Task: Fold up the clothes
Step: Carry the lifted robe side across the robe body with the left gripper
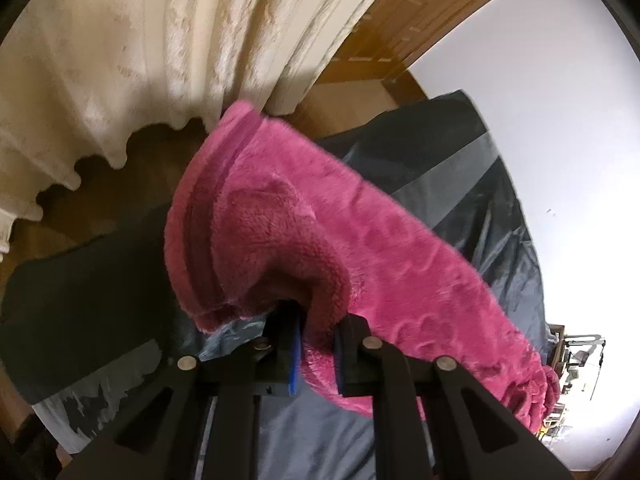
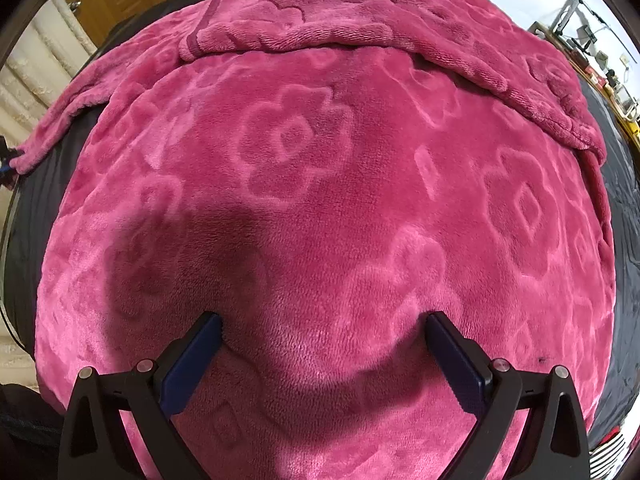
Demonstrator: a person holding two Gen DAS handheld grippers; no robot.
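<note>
A pink fleece garment (image 1: 360, 240) with an embossed flower pattern lies over a dark bed cover. In the left wrist view my left gripper (image 1: 320, 320) is shut on a bunched edge of this garment, and the cloth lifts off the cover and trails away to the right. In the right wrist view the garment (image 2: 320, 160) fills nearly the whole picture, spread flat, with a folded-over part along the top. My right gripper (image 2: 323, 320) points steeply down at it, open, its blue-padded fingertips (image 2: 212, 328) wide apart and resting on the fleece with nothing pinched.
The dark grey bed cover (image 1: 460, 168) with a lighter stripe lies under the garment. A cream lace curtain (image 1: 140, 60) hangs beyond the bed, above a wooden floor (image 1: 120, 200). A wooden door (image 1: 400, 20) and a white wall (image 1: 540, 80) stand behind. Cluttered shelves (image 2: 592, 40) are at the far right.
</note>
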